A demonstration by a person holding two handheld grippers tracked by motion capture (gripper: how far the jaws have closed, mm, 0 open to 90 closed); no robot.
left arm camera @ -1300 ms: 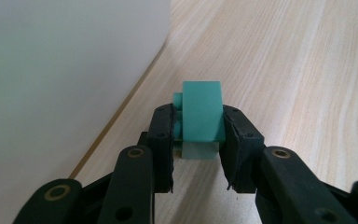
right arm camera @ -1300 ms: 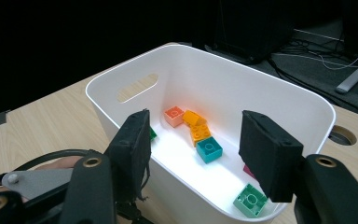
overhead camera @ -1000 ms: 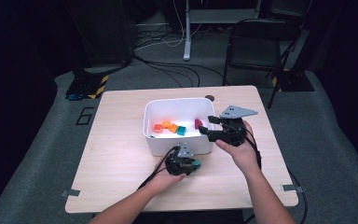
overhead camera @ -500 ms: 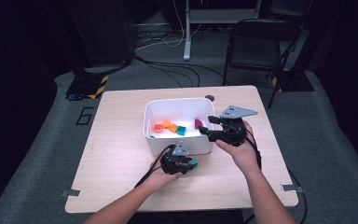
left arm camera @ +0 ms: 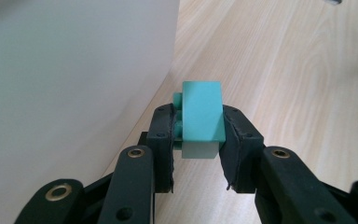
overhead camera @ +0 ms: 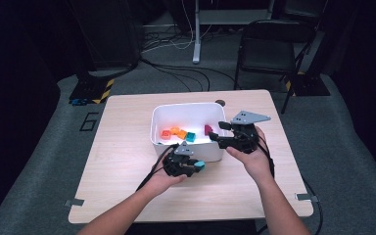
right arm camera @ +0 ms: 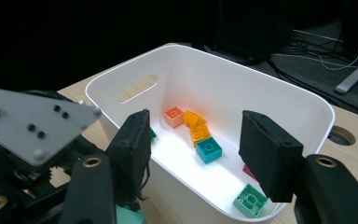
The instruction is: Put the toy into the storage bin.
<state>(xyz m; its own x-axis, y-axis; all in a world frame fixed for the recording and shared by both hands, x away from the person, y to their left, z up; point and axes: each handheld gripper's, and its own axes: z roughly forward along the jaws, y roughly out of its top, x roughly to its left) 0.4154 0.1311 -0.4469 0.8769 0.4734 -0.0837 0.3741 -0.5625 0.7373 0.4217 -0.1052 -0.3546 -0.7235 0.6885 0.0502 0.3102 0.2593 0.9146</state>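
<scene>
My left gripper (left arm camera: 198, 133) is shut on a teal brick (left arm camera: 201, 105) that has a paler brick (left arm camera: 199, 150) stuck under it. In the high view this gripper (overhead camera: 195, 165) hovers just above the table, in front of the white bin (overhead camera: 186, 108), with the teal brick (overhead camera: 200, 165) at its tip. My right gripper (overhead camera: 216, 133) stands open at the bin's right rim, with nothing between its pads (right arm camera: 133, 140). Inside the bin (right arm camera: 279, 100) lie a salmon brick (right arm camera: 173, 115), an orange brick (right arm camera: 196, 128), a teal brick (right arm camera: 209, 149) and a green brick (right arm camera: 250, 199).
The bin's outer wall (left arm camera: 74, 70) is close on the left gripper's left side. The wooden table (overhead camera: 122, 147) is bare to the left and front. A cable hole (right arm camera: 341, 135) sits behind the bin. A chair (overhead camera: 269, 49) and floor cables lie beyond the table.
The left gripper has lifted a little off the table with the teal brick and drifted toward the bin. The right gripper has stayed in place.
</scene>
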